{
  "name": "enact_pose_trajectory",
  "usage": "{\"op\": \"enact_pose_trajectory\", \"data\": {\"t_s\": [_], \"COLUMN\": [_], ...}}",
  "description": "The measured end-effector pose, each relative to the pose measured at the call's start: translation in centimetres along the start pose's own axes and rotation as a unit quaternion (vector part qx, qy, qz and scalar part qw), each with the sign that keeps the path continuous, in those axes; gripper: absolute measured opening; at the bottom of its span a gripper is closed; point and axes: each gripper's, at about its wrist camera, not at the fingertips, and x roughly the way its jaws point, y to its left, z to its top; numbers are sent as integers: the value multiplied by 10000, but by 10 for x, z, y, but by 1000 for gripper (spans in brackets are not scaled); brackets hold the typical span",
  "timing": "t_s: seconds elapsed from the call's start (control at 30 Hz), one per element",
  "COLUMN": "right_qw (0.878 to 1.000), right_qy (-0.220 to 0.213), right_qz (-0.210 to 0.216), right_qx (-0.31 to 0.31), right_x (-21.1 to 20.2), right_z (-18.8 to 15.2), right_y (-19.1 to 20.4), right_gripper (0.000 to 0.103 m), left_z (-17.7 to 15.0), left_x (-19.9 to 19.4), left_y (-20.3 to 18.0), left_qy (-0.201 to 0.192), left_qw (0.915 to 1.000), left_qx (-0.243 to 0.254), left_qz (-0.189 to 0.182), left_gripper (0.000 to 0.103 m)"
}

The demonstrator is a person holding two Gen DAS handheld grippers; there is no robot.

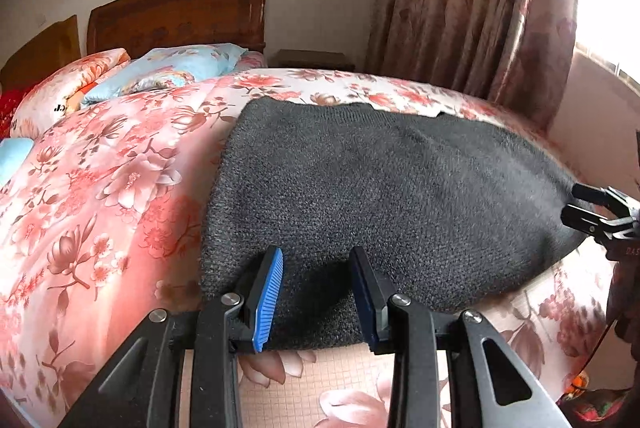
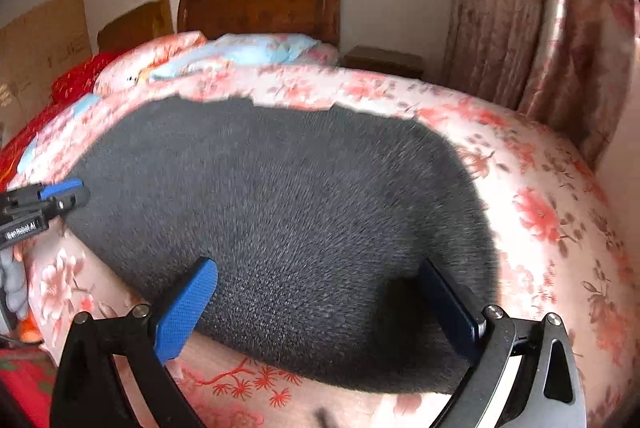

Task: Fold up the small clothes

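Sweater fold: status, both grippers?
Left gripper open, over sweater's near edge. Right gripper open, wide, over the sweater. Sweater flat on the bedspread. Nothing in the way.

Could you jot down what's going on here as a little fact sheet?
Setting: bed with floral pink quilt
Garment: dark grey knitted garment, spread flat on the quilt
Left gripper: open, at the garment's near edge
Right gripper: open wide, at the same edge further along
Folding: no fold visible yet
Background: wooden headboard, flowered curtain
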Motion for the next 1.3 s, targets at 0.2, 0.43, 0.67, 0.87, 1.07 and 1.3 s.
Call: {"op": "enact_pose_trajectory", "data": {"t_s": [0.2,0.43,0.67,0.87,1.07,1.3], "right_qw": [9995,9999,9957,9869,9888,9837], "right_qy": [213,-33,635,1365,1309,1489], "right_qz": [-128,-59,-8,-257,-539,-520], "right_qx": [213,-107,-670,-823,473,865], "right_x": [3,1,89,163,149,157], "right_z": [-15,31,121,124,119,115], "right_y": [-21,-14,18,14,-52,-67], "right_gripper": [103,103,103,103,103,103], "left_z": [5,83,152,145,141,144], "left_x": [4,6,104,155,158,163], "left_y": [3,0,-9,6,-8,-14], "left_qy": [145,-375,201,991,1056,1089], "left_qw": [9999,9986,9997,9944,9943,9935], "left_qx": [-59,-107,91,-340,23,228], "left_qz": [19,-350,-47,108,170,219], "left_gripper": [35,35,35,35,50,56]}}
